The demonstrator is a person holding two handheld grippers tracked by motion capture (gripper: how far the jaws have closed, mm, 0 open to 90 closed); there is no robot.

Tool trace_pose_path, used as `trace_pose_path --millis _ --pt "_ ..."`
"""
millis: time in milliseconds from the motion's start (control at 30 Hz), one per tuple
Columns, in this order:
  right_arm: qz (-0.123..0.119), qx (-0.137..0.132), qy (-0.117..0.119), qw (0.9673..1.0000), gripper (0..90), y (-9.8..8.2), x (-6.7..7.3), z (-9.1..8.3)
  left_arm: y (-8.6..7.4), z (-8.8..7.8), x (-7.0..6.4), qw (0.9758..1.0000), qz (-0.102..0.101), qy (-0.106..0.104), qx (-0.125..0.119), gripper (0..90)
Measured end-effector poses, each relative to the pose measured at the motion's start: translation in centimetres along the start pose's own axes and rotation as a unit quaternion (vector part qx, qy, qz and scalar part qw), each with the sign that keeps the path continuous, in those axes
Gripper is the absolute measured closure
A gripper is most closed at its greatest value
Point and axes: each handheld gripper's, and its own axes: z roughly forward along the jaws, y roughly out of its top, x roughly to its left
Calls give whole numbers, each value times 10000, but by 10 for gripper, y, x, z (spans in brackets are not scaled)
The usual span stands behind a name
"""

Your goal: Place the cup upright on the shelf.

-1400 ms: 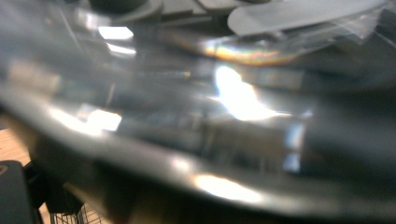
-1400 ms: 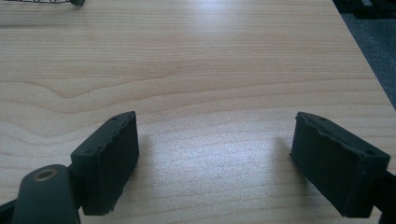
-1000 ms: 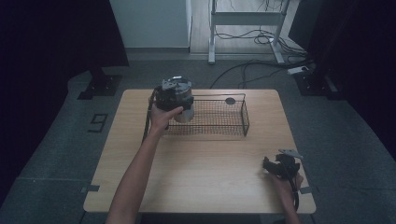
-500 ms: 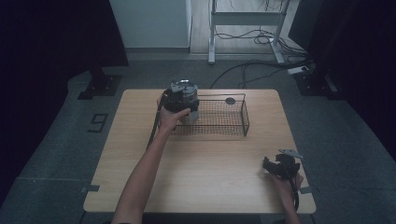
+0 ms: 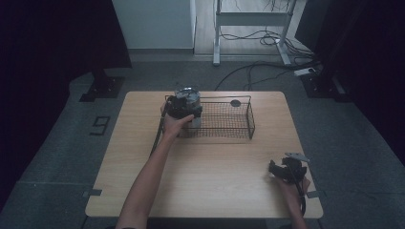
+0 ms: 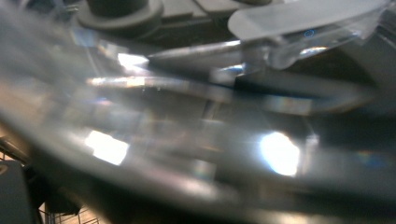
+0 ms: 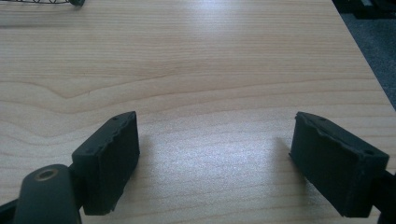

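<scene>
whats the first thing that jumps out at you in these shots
The left gripper holds a clear container at the left end of the black wire basket, which stands at the far side of the wooden table. In the left gripper view that container's shiny see-through wall is pressed right up to the lens. The right gripper rests open near the table's right front corner.

On the counter the left gripper holds a pale container at the wire basket's left end, while the right gripper rests near the front right corner.

A dark digit "9" marked on the grey floor left of the table, nothing else legible
</scene>
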Motion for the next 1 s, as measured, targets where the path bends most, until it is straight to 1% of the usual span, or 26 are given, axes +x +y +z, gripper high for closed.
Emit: trace_pose_path --millis 133,200,267,367,500,667,967,1000 --pt "0 -1 0 10000 153 0 0 0 -4 3 0 10000 6 18 57 35" --pt "0 -1 0 10000 153 0 0 0 -6 5 -1 10000 -45 -5 71 35" --pt "-1 -1 1 10000 153 0 0 0 -8 6 -1 10000 -48 -8 79 35" --pt "-1 -1 1 10000 153 0 0 0 -10 9 -3 9999 25 35 132 35" --pt "0 -1 -7 10000 153 0 0 0 -12 11 -5 9998 91 32 178 35" --pt "1 -1 -8 10000 154 0 0 0 -16 12 -5 9998 45 7 174 35" --pt "2 -2 -9 10000 155 0 0 0 -19 10 -7 9998 144 18 167 34" --pt "2 -2 -9 10000 155 0 0 0 -20 10 -7 9997 190 20 175 34"
